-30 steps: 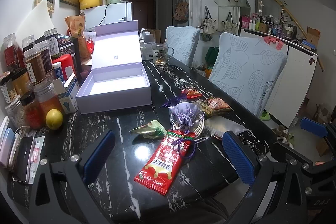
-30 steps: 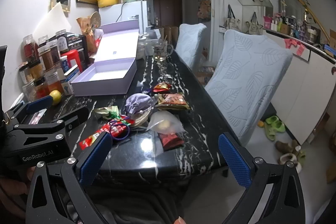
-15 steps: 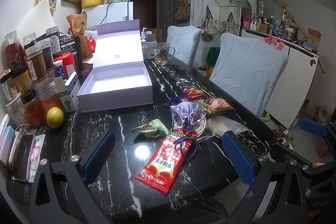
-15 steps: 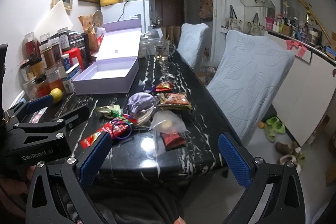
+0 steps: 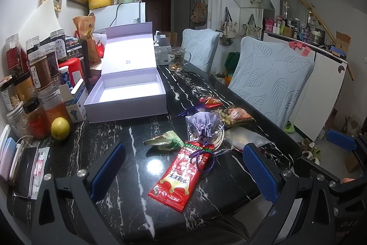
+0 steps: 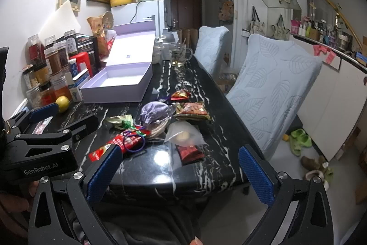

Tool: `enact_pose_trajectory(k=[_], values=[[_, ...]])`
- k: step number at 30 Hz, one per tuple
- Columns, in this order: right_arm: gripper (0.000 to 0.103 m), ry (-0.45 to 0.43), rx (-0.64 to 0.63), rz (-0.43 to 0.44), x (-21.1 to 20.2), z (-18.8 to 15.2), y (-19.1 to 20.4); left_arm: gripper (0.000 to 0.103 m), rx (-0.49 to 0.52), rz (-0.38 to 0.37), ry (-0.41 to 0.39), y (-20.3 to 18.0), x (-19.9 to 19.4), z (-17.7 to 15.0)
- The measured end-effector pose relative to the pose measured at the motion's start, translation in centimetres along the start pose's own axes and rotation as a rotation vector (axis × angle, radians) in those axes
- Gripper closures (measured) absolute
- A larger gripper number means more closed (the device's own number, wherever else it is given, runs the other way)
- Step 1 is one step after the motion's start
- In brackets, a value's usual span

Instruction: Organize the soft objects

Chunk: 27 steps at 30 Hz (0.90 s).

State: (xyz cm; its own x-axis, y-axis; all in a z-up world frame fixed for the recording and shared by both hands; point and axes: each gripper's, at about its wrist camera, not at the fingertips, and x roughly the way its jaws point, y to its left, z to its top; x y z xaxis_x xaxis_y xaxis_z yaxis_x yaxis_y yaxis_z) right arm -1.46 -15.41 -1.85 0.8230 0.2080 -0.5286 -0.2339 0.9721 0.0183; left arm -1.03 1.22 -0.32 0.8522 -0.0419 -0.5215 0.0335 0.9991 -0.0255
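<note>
I hold both tools back from the pile: my left gripper (image 5: 183, 172) and right gripper (image 6: 177, 172) are spread wide and carry nothing. The soft things lie clustered on the black marble tabletop (image 5: 128, 144), near the open lavender box (image 5: 128, 93). Closest is the long red sachet (image 5: 183, 172), light, limp and probably slick, so I would pinch it across its middle. The purple drawstring pouch (image 5: 205, 124) should squash easily; its gathered neck looks the surest hold.
</note>
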Motion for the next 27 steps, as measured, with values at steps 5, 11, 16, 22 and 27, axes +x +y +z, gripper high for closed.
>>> enact_pose_trajectory(k=[5,11,16,22,27], values=[[0.0,0.0,0.001,-0.001,0.0,0.0,0.0,0.0,-0.001,-0.003,0.0,0.1,-0.1,0.0],[0.0,0.001,0.0,-0.002,0.0,0.0,0.0,0.0,-0.001,-0.002,0.0,0.0,-0.1,-0.1],[0.0,-0.001,0.001,0.0,0.0,0.0,0.0,0.0,-0.003,-0.005,0.007,0.0,0.0,-0.2],[0.0,0.014,0.011,0.014,0.4,-0.4,0.2,0.0,-0.009,-0.009,0.042,0.3,1.1,-0.8],[0.0,0.027,0.025,0.043,1.2,-1.2,-0.1,0.0,-0.016,-0.027,0.076,0.7,2.3,-1.5]])
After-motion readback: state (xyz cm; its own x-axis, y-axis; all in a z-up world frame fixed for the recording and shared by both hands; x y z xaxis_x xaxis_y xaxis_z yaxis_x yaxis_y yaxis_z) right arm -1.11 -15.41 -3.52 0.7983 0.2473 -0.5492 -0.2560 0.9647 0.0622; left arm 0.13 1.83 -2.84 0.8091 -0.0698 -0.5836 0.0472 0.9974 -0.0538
